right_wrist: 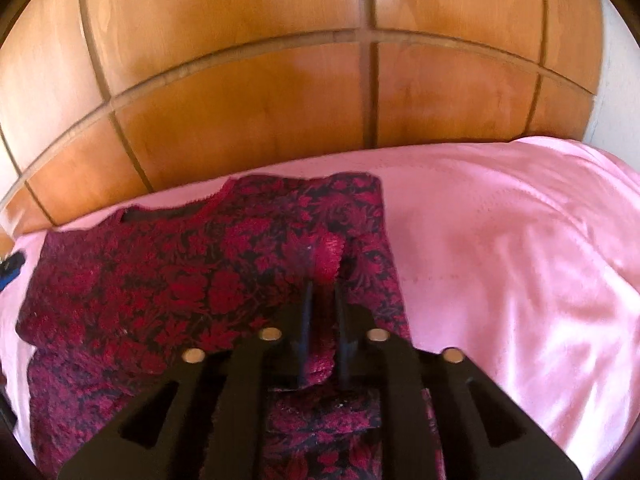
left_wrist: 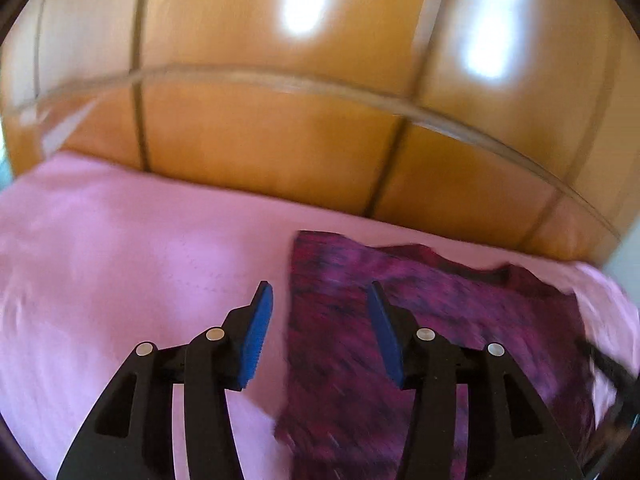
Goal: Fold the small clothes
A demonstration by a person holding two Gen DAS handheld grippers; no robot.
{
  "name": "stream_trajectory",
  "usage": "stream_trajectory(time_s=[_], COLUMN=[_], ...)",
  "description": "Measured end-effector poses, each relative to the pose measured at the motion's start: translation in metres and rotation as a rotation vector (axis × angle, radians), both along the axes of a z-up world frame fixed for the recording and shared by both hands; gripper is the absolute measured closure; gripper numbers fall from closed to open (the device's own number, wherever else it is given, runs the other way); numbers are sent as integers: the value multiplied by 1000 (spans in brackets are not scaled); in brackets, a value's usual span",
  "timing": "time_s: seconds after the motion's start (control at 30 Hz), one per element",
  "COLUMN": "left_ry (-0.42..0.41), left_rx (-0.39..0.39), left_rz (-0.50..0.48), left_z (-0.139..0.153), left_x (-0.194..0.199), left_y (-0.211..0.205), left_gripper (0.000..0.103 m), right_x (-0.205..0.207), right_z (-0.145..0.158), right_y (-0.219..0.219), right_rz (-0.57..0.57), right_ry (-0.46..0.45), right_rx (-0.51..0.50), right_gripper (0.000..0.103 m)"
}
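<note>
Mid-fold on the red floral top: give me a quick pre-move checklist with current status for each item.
1. Right hand-held gripper has a fold of the floral top between its jaws: ok.
2. Firm pinch on that fold: cannot tell.
3. Left hand-held gripper open, nothing between its blue pads: ok.
4. Left gripper lined up on the top's edge: not ok, it hovers above.
5. Top lies on the pink sheet: ok.

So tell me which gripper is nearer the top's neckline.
Right. The right gripper sits over the top, pinching a fold just below its neckline. The left gripper is open at the top's side edge, farther off.
</note>
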State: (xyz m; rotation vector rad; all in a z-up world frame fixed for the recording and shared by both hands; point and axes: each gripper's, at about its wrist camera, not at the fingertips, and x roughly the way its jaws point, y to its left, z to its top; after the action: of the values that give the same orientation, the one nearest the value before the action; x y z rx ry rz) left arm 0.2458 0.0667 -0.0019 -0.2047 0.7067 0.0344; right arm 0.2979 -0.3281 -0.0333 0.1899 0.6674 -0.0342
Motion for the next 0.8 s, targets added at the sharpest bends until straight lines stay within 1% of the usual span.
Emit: stream_trajectory(time_s=[0.07,0.1,0.13,0.2,0.27,0.33,0.4,0.43,0.53,0.57,0.63,0.73,0.8], left_ry=[-10,3,19,78,102,109,118,120,114,106,88,54,33], left_rx=[12,22,38,61,73,50,56,63,74,81,104,114,115], left_rz=[-80,-124,-141,-155,-136,-113,-104,-99,-71,-62,-43,-37,-36], left_z=[-1,-6,-12,-30,-45,-48,-47,-46,-39,-35,-28,-16,-9], left_x=[-11,-16,-16,-13,-5,-1,1,2,-5,-20,-30,-47,-58], left_y=[-19,-31,-38,-51,-55,-55,-56,-57,-58,-58,-60,-63,-62], left_gripper=[54,54,54,54,54,54,54,54,54,54,54,54,54], right_x=[-10,-15,-19,-23,-21,-12,0,2,3,3,1,-2,-6], right_z=[10,16,21,27,27,17,1,-5,-9,-8,-8,-7,-6], right_y=[1,3,8,20,33,44,45,44,48,49,48,47,47], right_rz=[-9,0,19,66,111,130,133,134,125,121,120,125,123], right_ry=[-33,-56,-71,-85,-81,-35,33,37,21,23,19,12,9], right_rx=[4,11,15,4,-24,-57,-57,-59,-84,-84,-74,-72,-67], right_gripper=[79,79,78,68,65,63,62,62,62,62,62,62,60])
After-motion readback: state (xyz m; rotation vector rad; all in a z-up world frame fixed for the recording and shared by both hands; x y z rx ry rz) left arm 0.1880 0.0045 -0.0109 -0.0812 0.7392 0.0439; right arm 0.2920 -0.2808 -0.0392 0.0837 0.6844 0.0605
